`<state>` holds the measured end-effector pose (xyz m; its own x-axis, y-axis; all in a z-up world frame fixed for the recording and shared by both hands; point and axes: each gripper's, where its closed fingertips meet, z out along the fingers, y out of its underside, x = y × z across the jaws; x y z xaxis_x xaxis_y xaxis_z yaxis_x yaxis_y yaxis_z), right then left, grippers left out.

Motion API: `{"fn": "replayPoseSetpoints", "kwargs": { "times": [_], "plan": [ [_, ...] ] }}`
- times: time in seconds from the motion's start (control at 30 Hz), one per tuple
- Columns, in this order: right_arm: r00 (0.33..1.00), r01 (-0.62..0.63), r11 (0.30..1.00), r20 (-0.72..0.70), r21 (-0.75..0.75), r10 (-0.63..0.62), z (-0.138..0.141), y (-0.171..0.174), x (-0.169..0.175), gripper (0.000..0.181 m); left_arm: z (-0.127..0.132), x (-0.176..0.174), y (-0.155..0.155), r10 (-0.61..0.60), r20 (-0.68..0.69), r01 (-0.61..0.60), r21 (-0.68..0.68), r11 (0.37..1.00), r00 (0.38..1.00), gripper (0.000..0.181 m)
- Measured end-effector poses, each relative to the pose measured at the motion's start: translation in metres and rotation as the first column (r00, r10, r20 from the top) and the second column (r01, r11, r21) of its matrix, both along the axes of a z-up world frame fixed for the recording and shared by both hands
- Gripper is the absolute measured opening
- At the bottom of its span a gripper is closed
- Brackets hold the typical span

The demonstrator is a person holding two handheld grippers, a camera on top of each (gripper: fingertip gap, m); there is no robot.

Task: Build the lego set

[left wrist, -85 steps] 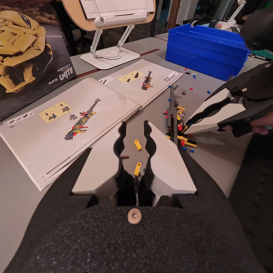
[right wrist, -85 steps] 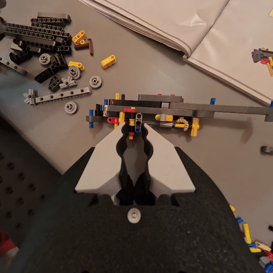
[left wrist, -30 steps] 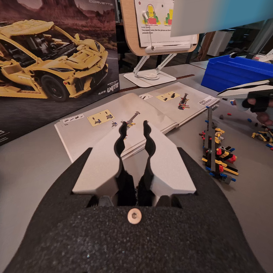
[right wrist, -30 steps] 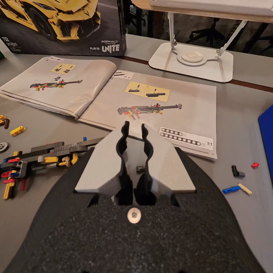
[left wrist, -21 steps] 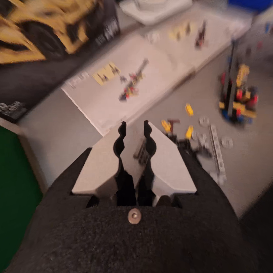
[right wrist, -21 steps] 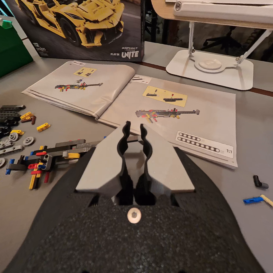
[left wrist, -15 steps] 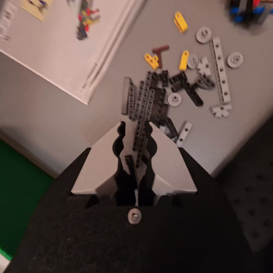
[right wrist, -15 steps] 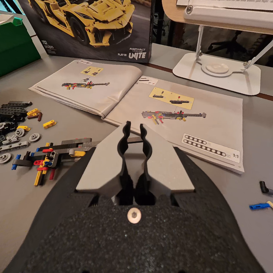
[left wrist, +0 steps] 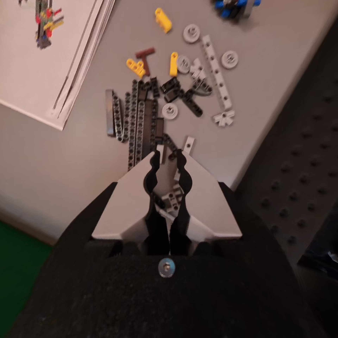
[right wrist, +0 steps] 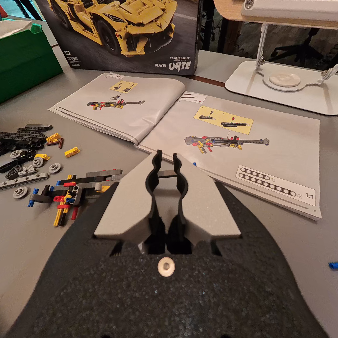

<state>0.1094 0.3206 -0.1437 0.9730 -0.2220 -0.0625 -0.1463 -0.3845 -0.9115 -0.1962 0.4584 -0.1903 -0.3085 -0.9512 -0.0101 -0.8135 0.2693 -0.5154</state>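
My left gripper (left wrist: 168, 155) is open and empty, pointing down over a pile of loose pieces. Long dark grey beams (left wrist: 135, 117) lie just ahead of its tips. A small light grey piece (left wrist: 171, 200) lies on the table, seen between its fingers. Yellow connectors (left wrist: 163, 21), grey round pieces (left wrist: 191, 33) and a light grey beam (left wrist: 215, 73) lie farther off. My right gripper (right wrist: 166, 154) is open and empty above the table, facing the open instruction booklet (right wrist: 237, 164). The part-built assembly (right wrist: 73, 190) lies to its left, with the loose pile (right wrist: 23, 140) beyond.
The set's box (right wrist: 128, 33) stands behind the booklet, a green bin (right wrist: 23, 60) at far left, a white stand base (right wrist: 281, 86) at back right. A blue pin (right wrist: 332, 265) lies at right. The table edge and a dark perforated surface (left wrist: 292, 164) are right of the pile. About 35 centimetres separates my left fingertips from my right.
My left gripper swung from facing across the table to pointing down close over the loose pile. My right gripper pulled back from the assembly, rose and now faces the booklet.
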Motion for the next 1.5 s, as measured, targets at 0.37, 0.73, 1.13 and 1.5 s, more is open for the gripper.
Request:
{"fn": "replayPoseSetpoints", "kwargs": {
  "times": [0.37, 0.73, 1.13, 1.5],
  "plan": [
    [1.000, -0.008, 1.000, 0.021, 0.001, 0.008, 0.002, 0.000, -0.001, 0.011, -0.013, 0.030, -0.006, -0.019, -0.044, 0.025, 0.146, 0.989, 0.999, 0.012],
    [1.000, -0.015, 1.000, 0.020, -0.004, 0.015, 0.001, 0.001, -0.001, 0.011, -0.009, 0.024, -0.010, -0.005, -0.023, 0.008, 0.121, 0.993, 1.000, 0.021],
    [1.000, -0.021, 1.000, 0.020, -0.009, 0.022, -0.001, 0.001, -0.002, 0.011, -0.004, 0.009, 0.041, 0.058, -0.024, -0.052, 0.201, 0.978, 0.998, 0.013],
    [1.000, -0.021, 1.000, 0.018, -0.007, 0.021, 0.000, 0.001, -0.002, 0.011, -0.005, -0.033, 0.057, 0.191, -0.127, -0.168, 0.173, 0.970, 0.973, 0.019]
  ]
}}
